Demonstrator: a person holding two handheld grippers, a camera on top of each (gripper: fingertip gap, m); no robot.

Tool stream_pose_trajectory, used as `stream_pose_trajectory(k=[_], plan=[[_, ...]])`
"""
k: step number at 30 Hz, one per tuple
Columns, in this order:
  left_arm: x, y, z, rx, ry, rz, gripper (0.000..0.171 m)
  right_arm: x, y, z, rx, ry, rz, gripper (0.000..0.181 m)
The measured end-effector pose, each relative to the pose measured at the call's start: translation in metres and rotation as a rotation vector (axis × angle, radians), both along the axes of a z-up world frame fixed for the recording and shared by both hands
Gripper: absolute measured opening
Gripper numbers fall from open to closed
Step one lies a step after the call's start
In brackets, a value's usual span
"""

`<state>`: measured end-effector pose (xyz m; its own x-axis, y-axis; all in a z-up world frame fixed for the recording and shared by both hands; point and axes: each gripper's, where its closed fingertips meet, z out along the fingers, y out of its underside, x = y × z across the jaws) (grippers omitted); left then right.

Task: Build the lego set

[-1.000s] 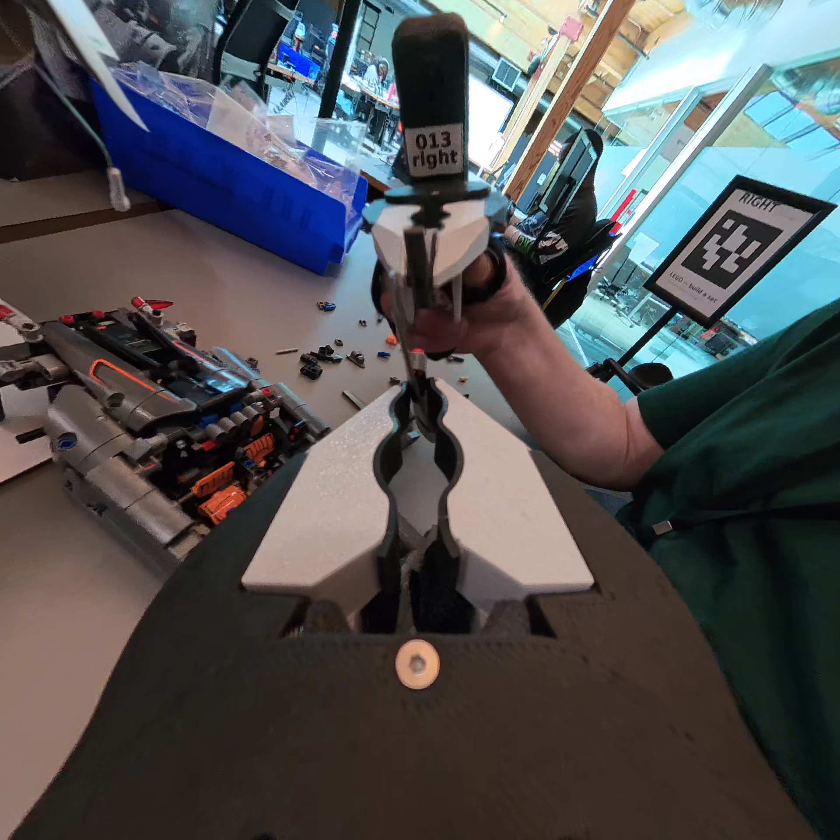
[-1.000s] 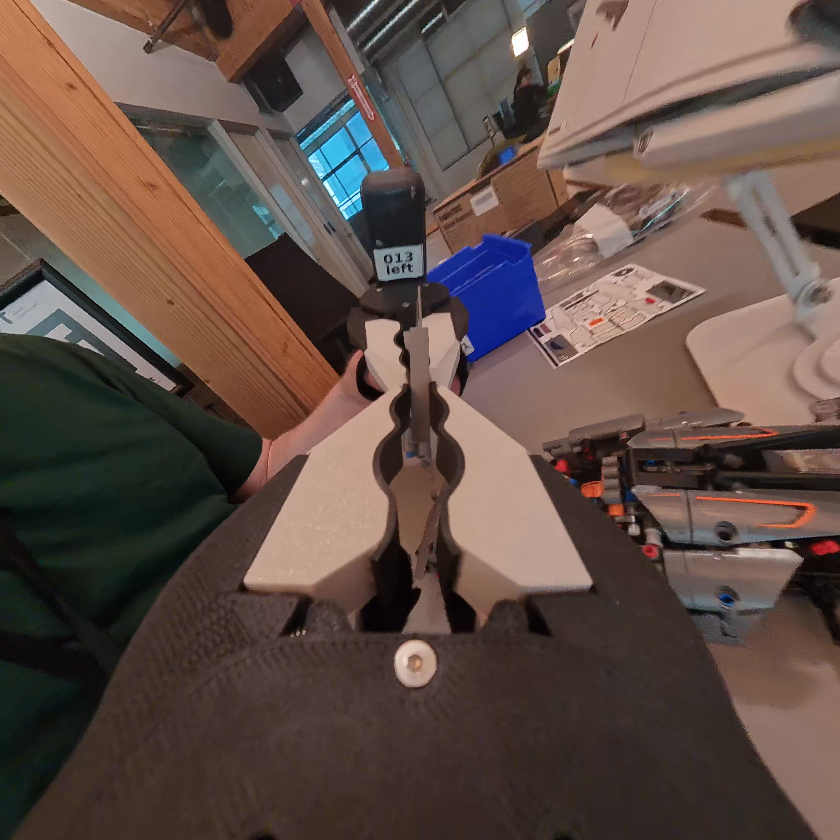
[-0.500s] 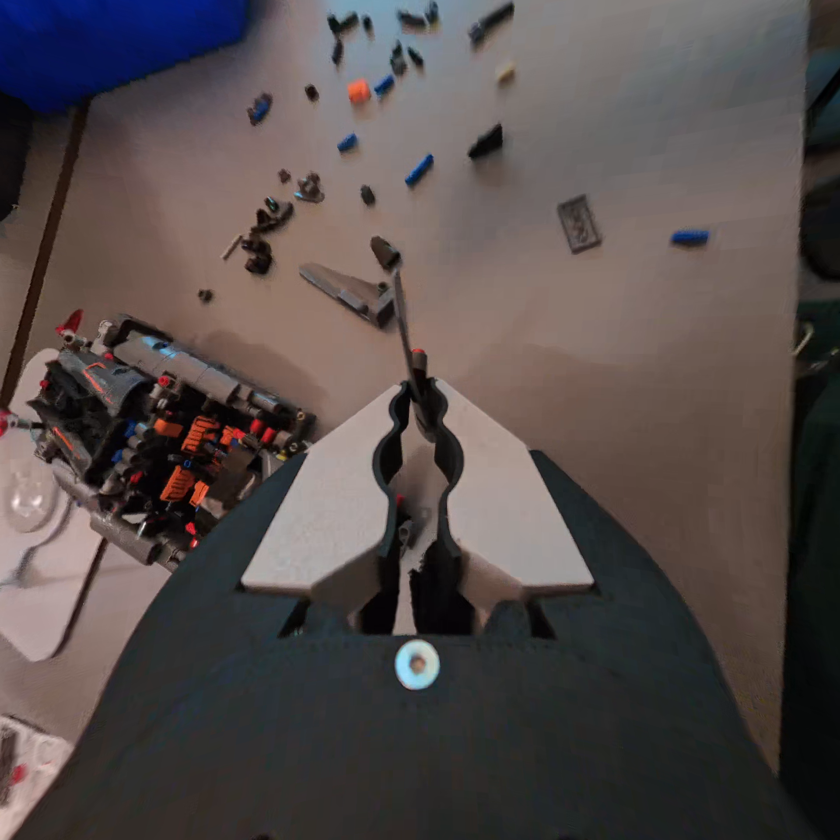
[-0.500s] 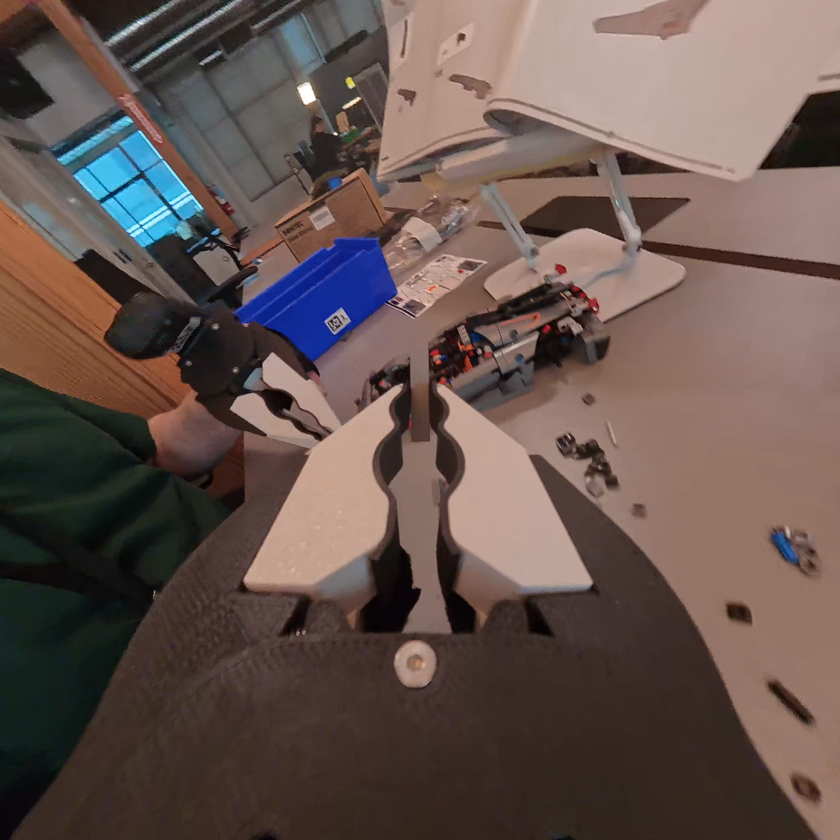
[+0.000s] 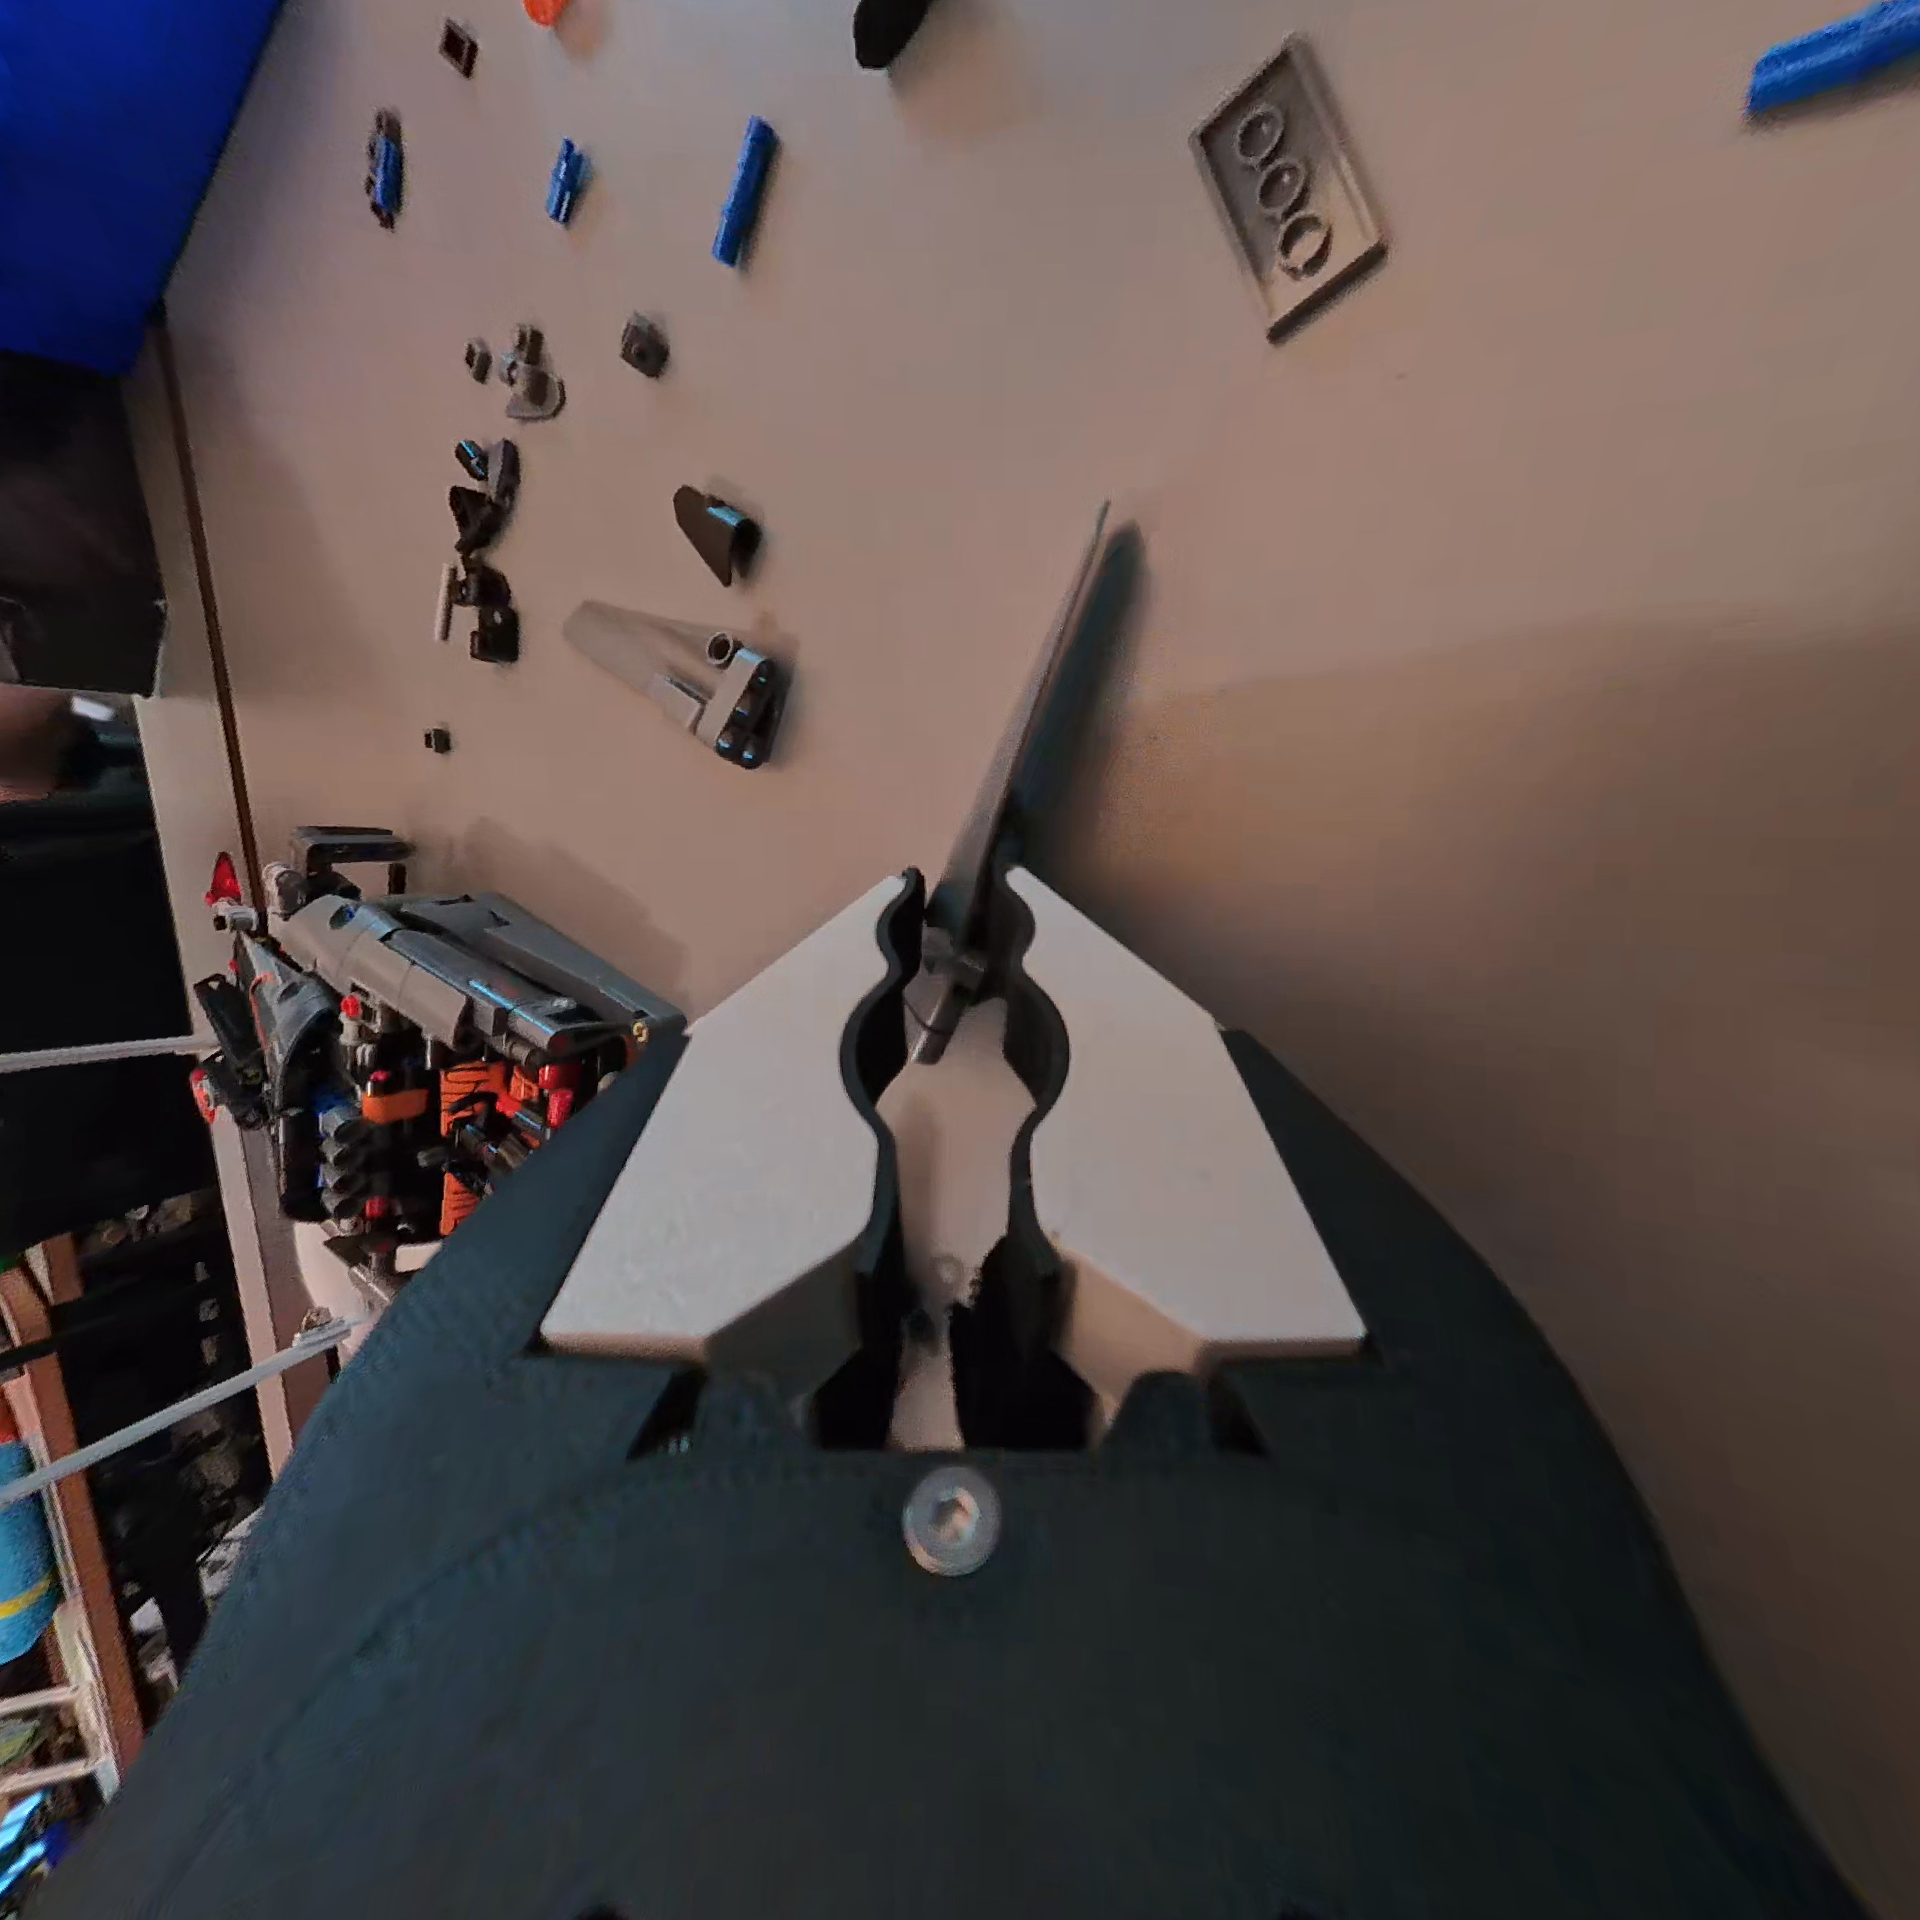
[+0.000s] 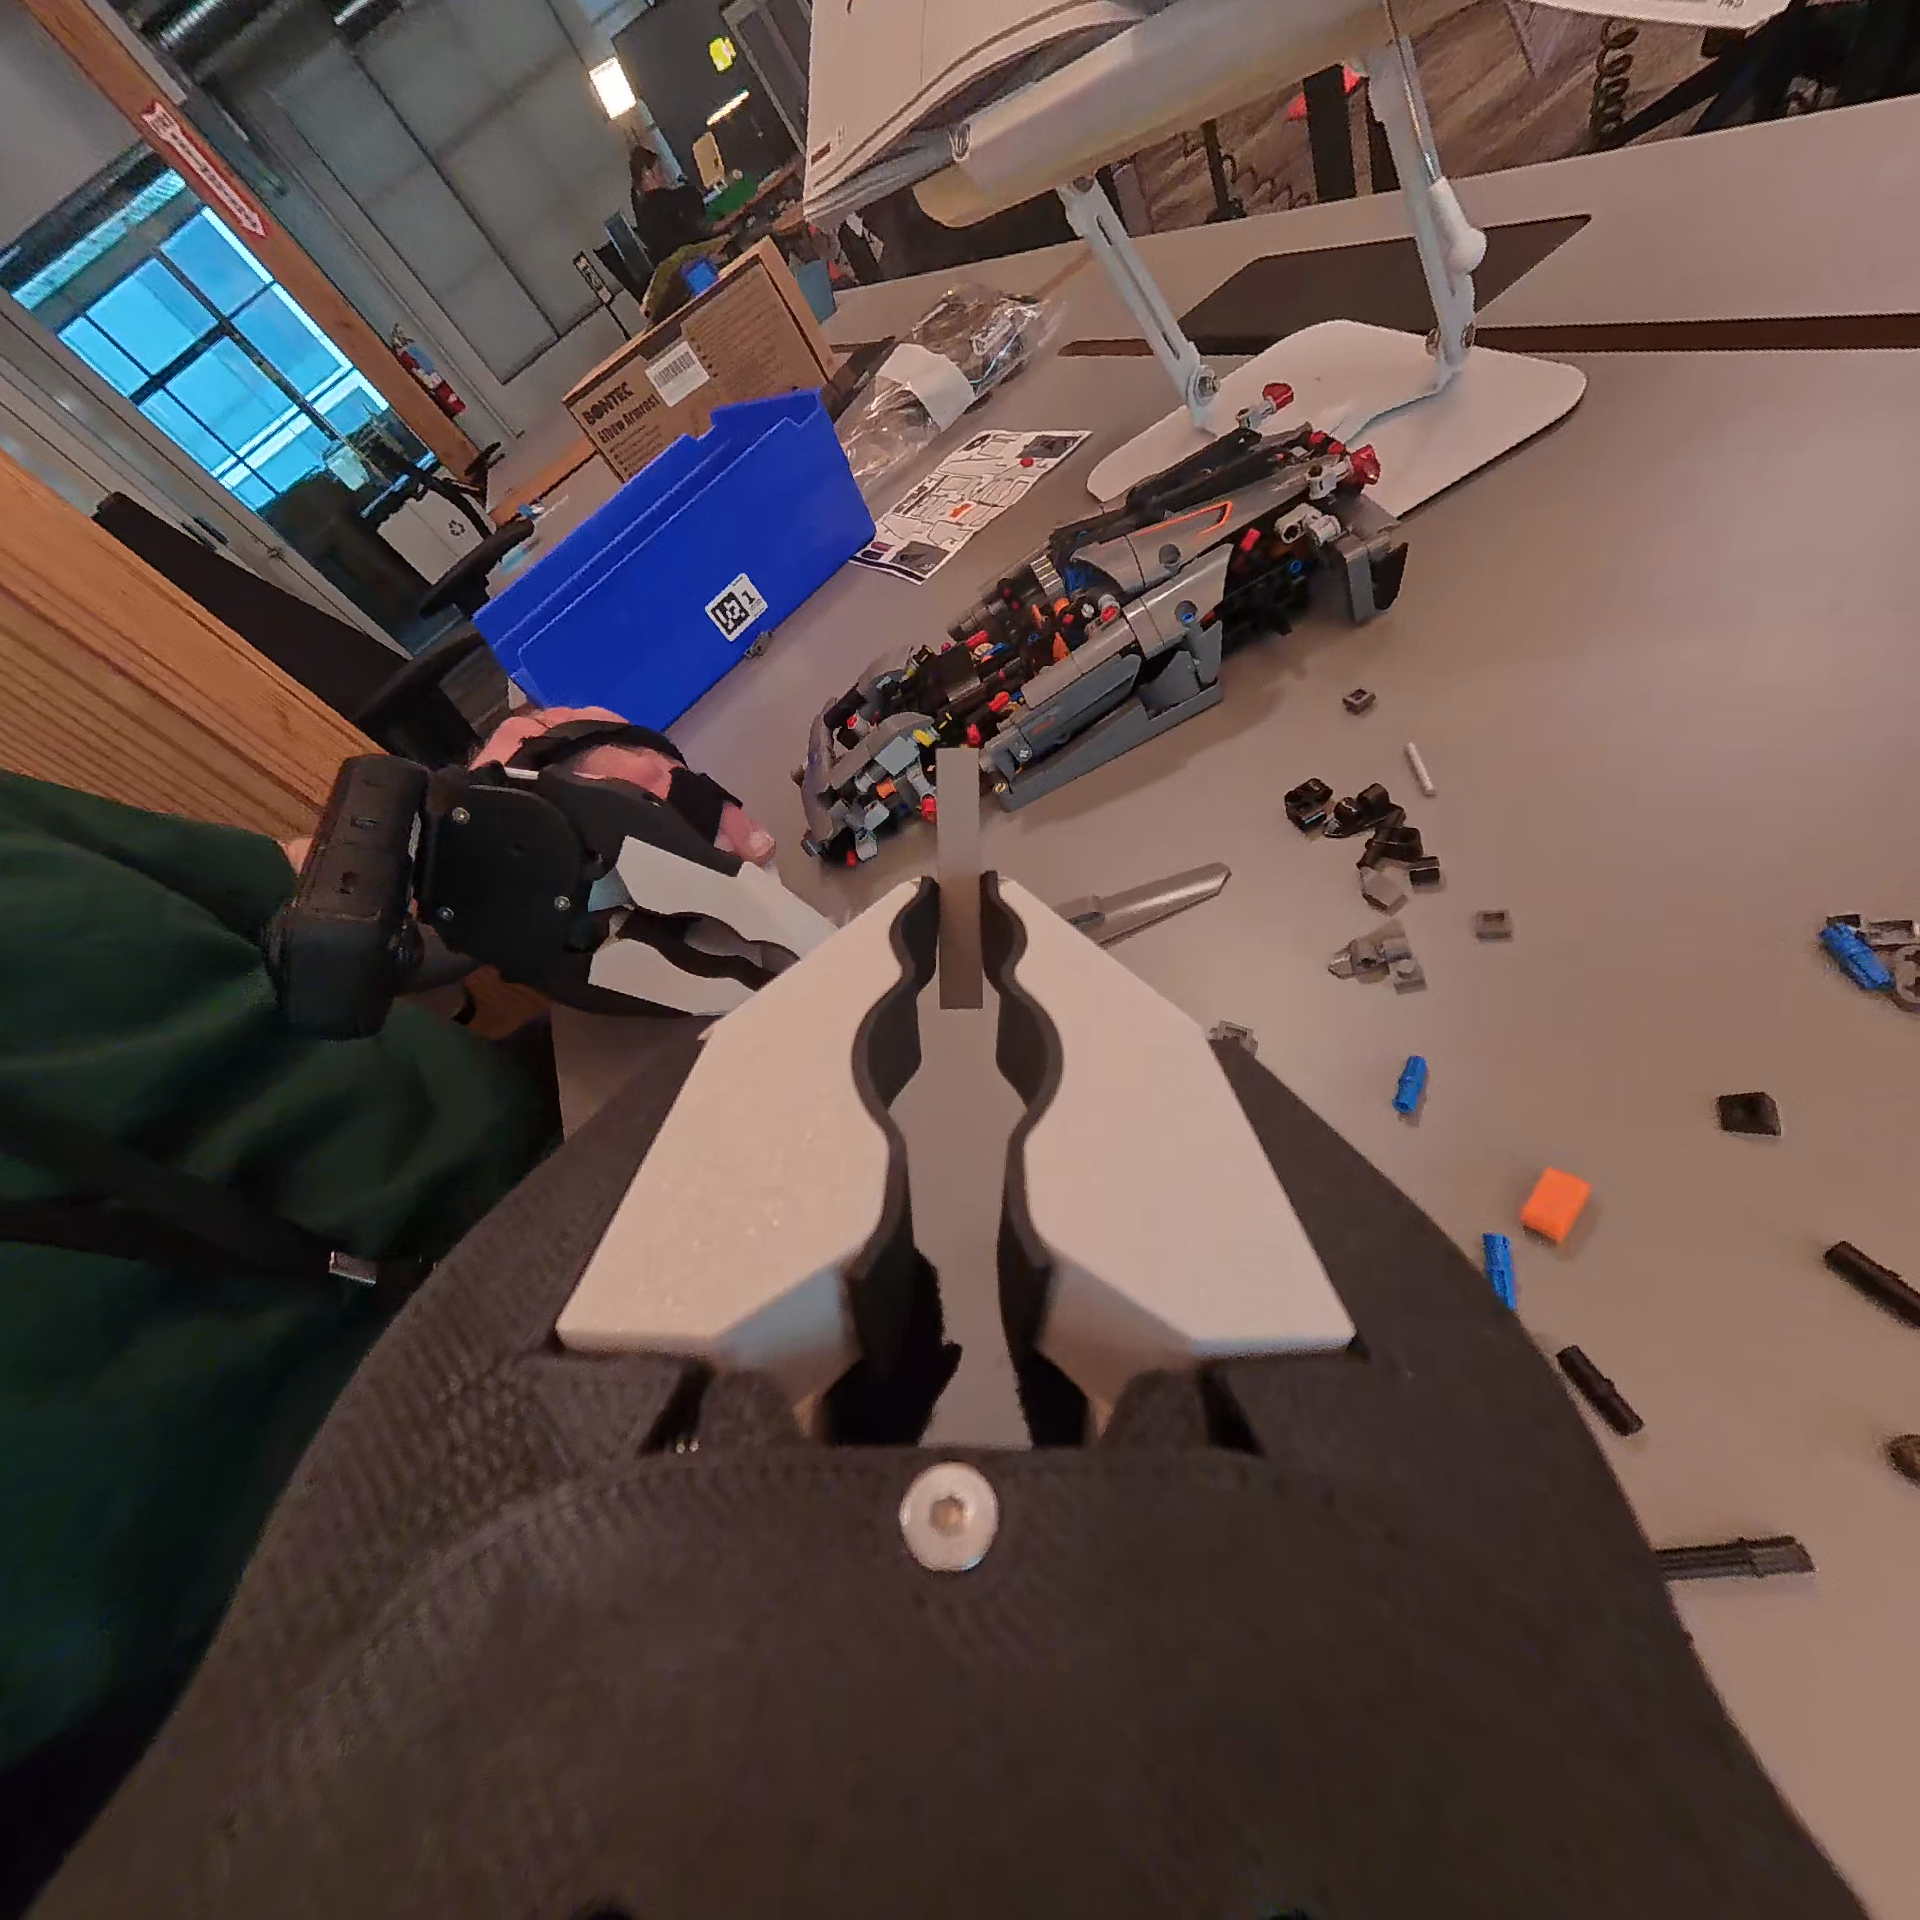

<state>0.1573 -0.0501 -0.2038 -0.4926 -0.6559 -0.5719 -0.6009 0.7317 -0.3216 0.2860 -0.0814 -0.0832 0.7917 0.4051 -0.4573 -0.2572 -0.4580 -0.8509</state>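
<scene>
Lego car (image 6: 1101,634), grey and black with orange and red details, lies part-built on the desk (image 6: 1662,644) in front of a white stand (image 6: 1340,416), with a blue bin (image 6: 675,561) beside it toward the desk's near edge. Chassis and side panels appear assembled, but the middle is open, with bare pins and orange parts showing; judged roughly midway, no nearer estimate possible.

Left gripper (image 5: 961,894) is pressed onto a thin grey panel (image 5: 1049,707), which juts forward over the desk, clear of the car. Right gripper (image 6: 958,894) pinches a narrow grey strip (image 6: 958,831) upright between its tips, also clear of the car. Both pieces are judged ready for fitting; neither is attached yet.

Outstanding stock on the desk, well apart from the car:
- grey wedge piece (image 5: 675,675)
- grey plate (image 5: 1288,192)
- blue pins (image 5: 743,187)
- cluster of small black connectors (image 6: 1361,821)
- orange brick (image 6: 1555,1203)

A sheet (image 6: 966,499) lies between bin and stand.

Much remains: the two held pieces and the loose parts.
</scene>
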Motion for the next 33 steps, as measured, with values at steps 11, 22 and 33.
stream_pose_trajectory(k=[11,22,33], plan=[[-0.002,-0.007,0.019,-0.186,-0.083,0.006,0.026,0.005,-0.003,0.000,0.018,0.000,-0.008,0.006],[0.029,-0.021,0.104,-0.766,-0.347,0.030,0.028,-0.062,0.003,-0.006,0.042,-0.146,0.220,0.005],[0.038,-0.028,0.122,-1.059,-0.364,-0.011,0.021,-0.095,0.007,-0.013,0.045,-0.193,0.321,0.006]])
